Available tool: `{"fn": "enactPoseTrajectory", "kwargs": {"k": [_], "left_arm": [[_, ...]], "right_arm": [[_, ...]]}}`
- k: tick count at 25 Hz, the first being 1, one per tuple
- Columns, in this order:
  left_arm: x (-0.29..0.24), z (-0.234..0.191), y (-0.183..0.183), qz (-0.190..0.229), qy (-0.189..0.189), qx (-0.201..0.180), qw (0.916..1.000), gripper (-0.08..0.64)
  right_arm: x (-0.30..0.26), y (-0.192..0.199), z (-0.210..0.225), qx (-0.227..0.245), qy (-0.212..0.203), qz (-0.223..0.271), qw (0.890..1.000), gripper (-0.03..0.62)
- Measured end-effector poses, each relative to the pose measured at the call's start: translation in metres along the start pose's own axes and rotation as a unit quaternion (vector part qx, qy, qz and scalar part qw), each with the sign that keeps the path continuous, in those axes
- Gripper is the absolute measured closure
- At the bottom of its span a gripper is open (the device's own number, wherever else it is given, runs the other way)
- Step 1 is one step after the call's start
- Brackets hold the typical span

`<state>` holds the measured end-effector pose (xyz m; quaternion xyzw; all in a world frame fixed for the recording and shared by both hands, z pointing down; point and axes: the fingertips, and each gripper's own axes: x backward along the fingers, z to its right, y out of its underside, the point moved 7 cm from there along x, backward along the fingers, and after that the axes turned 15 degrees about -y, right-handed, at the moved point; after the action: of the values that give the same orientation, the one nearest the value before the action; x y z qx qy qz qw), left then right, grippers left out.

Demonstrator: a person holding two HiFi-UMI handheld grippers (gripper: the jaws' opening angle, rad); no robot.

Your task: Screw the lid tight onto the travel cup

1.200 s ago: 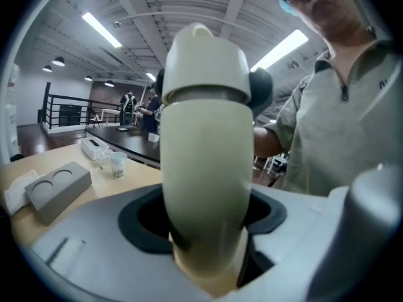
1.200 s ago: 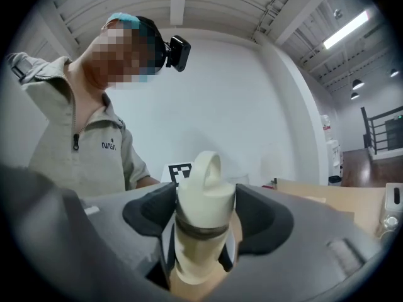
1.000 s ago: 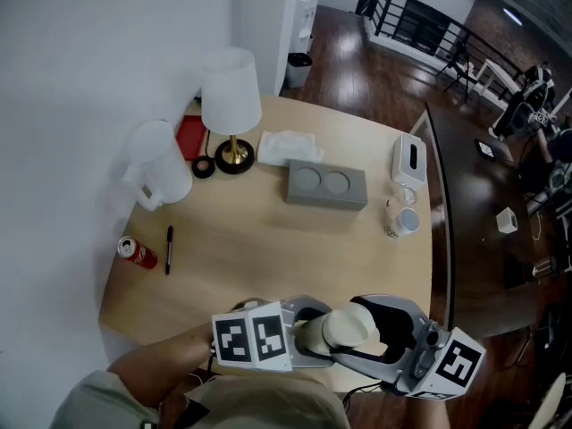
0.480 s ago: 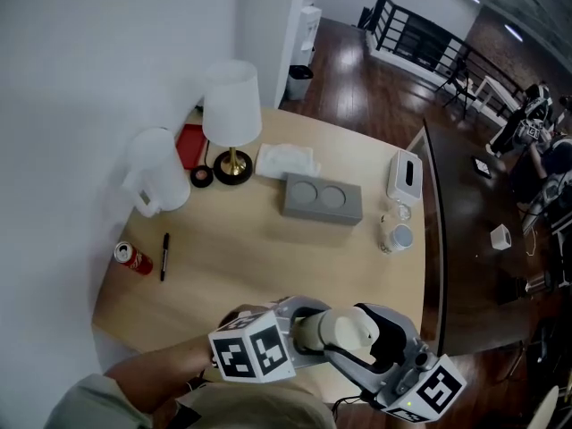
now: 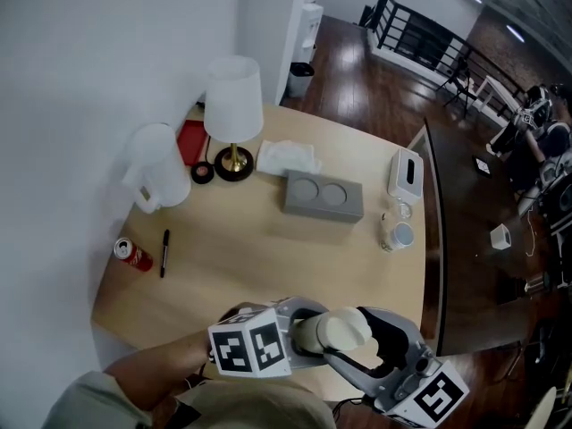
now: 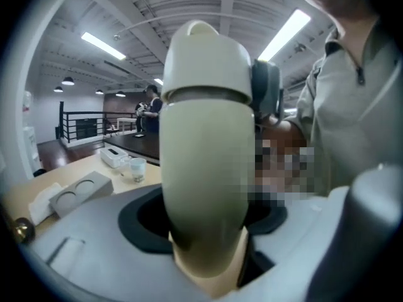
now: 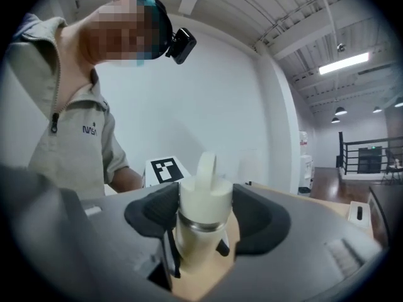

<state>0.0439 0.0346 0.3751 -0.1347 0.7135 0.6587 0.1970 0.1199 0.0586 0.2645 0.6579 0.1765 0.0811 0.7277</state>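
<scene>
Travel cup, one, lid, one, lamp, one, can, one

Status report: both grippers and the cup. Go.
Left gripper shut on travel cup body. Right gripper just closing, fingers touching the lid. Lid seated on cup, tightness unknown. Nothing in the way.

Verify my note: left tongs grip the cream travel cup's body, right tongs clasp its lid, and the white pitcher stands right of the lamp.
Wrong about the pitcher: the head view shows it left of the lamp, not right. The rest holds: left tongs grip the travel cup by its body; right tongs, jaws just closing, clasp its lid.
</scene>
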Motion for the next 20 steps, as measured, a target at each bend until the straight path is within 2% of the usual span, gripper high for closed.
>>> {"fn": "enactPoseTrajectory", "kwargs": {"k": [3, 13, 16, 20], "left_arm": [[0.003, 0.008, -0.005, 0.014, 0.04, -0.008, 0.9991, 0.245], [0.0, 0.018, 0.002, -0.022, 0.07, -0.031, 0.9968, 0.245], [0.0, 0.016, 0.002, -0.026, 0.061, -0.031, 0.9973, 0.245], [0.001, 0.01, -0.004, -0.004, 0.048, -0.019, 0.9987, 0.245]], "right_arm": [[0.001, -0.004, -0.005, 0.006, -0.036, -0.007, 0.999, 0.322], [0.005, -0.006, -0.005, 0.011, -0.102, -0.029, 0.994, 0.31], [0.006, -0.006, -0.003, 0.012, -0.097, -0.022, 0.995, 0.311], [0.01, -0.004, 0.002, -0.018, -0.069, 0.046, 0.996, 0.316]]}}
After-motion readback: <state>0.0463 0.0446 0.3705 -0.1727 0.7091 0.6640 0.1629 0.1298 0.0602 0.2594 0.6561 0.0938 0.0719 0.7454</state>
